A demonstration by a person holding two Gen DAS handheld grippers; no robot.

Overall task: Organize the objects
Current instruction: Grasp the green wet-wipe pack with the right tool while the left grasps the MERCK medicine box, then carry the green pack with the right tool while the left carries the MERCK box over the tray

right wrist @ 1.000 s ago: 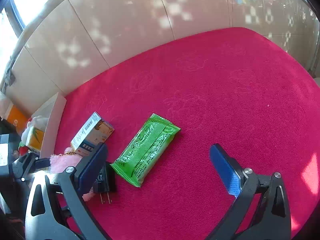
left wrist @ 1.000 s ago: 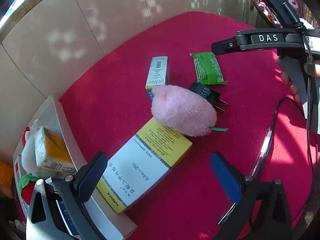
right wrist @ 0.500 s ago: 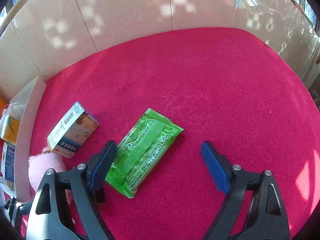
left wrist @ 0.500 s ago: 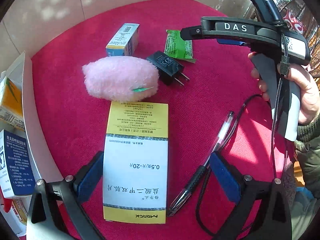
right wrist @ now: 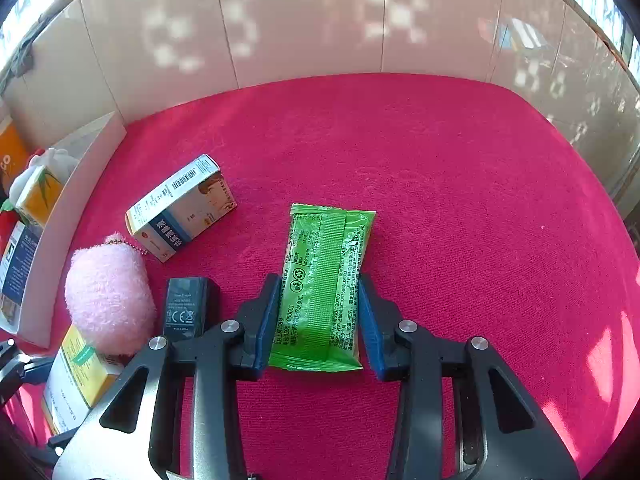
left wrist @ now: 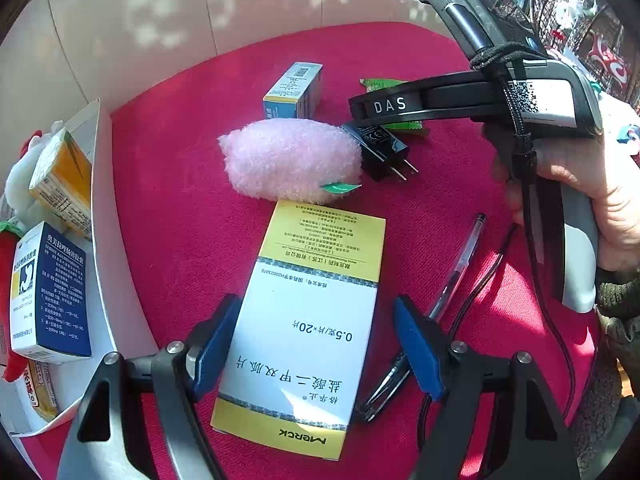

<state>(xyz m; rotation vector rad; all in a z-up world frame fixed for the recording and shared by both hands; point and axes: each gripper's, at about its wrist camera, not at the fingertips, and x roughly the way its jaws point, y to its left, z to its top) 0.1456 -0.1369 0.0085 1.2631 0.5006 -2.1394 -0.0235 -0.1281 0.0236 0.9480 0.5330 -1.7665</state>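
The right tool [left wrist: 360, 108] hides most of the green packet [left wrist: 380, 84]; the pen [left wrist: 452, 280] partly disappears behind the left tool's pad [left wrist: 416, 348].

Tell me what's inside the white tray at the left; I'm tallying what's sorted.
In the white tray: a yellow carton, a navy-and-white box, and a white plush toy; anything beneath them is hidden.

right claw [right wrist: 319, 320] astride green packet [right wrist: 322, 288], both pads touching its sides, on red cloth [right wrist: 460, 200]

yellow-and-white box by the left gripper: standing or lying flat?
Lying flat. The yellow-and-white box rests face-up on the red cloth, its printed face fully visible, between the left gripper's open jaws.
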